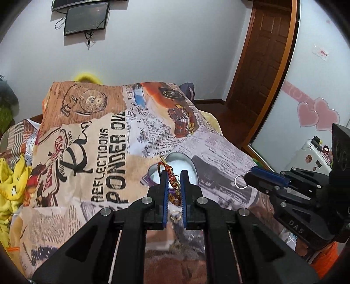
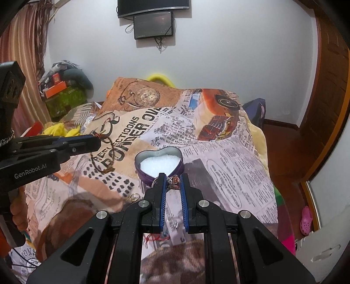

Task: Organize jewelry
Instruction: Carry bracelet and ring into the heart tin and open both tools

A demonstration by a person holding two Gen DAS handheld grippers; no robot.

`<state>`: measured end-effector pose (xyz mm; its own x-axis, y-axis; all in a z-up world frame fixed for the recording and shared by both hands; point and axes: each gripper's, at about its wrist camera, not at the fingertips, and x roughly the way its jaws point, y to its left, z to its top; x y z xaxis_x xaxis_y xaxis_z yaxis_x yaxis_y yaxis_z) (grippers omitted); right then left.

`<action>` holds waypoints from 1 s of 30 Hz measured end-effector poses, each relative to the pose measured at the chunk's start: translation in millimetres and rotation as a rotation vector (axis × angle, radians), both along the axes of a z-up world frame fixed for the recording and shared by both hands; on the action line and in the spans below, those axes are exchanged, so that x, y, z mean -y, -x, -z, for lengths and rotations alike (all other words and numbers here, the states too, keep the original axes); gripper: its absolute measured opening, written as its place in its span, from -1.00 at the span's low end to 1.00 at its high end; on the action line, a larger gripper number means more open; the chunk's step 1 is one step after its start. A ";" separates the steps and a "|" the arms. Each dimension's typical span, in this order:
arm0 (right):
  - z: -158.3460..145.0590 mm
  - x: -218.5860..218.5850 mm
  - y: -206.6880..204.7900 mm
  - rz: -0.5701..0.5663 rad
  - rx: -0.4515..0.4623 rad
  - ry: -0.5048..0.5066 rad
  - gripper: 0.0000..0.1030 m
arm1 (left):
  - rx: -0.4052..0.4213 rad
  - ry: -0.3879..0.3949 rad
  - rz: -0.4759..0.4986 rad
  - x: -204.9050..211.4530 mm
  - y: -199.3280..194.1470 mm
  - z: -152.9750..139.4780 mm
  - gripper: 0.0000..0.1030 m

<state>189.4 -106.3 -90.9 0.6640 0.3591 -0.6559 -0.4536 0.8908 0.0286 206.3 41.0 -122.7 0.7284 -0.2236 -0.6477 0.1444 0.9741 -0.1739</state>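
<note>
Holding my left gripper (image 1: 175,174) low over the bed, I pinch a red-and-gold braided bracelet (image 1: 172,178) between its blue pads; the cord loops up past the tips and its lower end hangs down between the fingers. Just ahead of the tips sits the heart-shaped tin (image 1: 188,159), open, with white lining showing. A small gold ring (image 1: 175,215) lies on the bedspread (image 1: 105,153) below the fingers. Off to the right, my right gripper (image 1: 251,174) points leftward, level with mine, a silver ring (image 1: 240,181) poking out from its tip. Beyond the printed cover stand a white wall, a dark screen (image 1: 86,18) high to the left and a wooden door (image 1: 260,65) to the right.

From the right wrist, my right gripper (image 2: 174,177) angles down toward the near edge of the heart-shaped tin (image 2: 158,162), its jaws pressed on a ring with a reddish-brown stone (image 2: 174,181); the band shows as a loop left of the tip. The left gripper (image 2: 96,143) reaches in from the left, higher above the cover, the bracelet's cord (image 2: 105,157) drooping below its tip in a long loop. The small gold ring (image 2: 133,197) rests on the bedspread (image 2: 229,166) left of my fingers. A piled shelf and a curtain stand at far left.
</note>
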 end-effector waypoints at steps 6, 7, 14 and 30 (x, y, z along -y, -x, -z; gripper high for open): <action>4.3 -3.2 -17.5 -0.002 -0.007 -0.004 -0.78 | 0.003 -0.007 0.006 2.3 -19.5 0.1 -0.83; 4.5 -3.9 -20.2 -0.003 -0.007 -0.004 -0.78 | 0.004 -0.007 0.008 2.4 -21.9 -0.1 -0.83; 6.1 -11.6 -38.1 -0.017 -0.006 -0.003 -0.78 | 0.019 -0.002 0.031 7.6 -41.2 -2.3 -0.83; 28.8 -22.5 -66.8 -0.037 -0.068 0.002 -0.78 | -0.098 0.112 0.111 11.8 -92.1 38.2 -0.83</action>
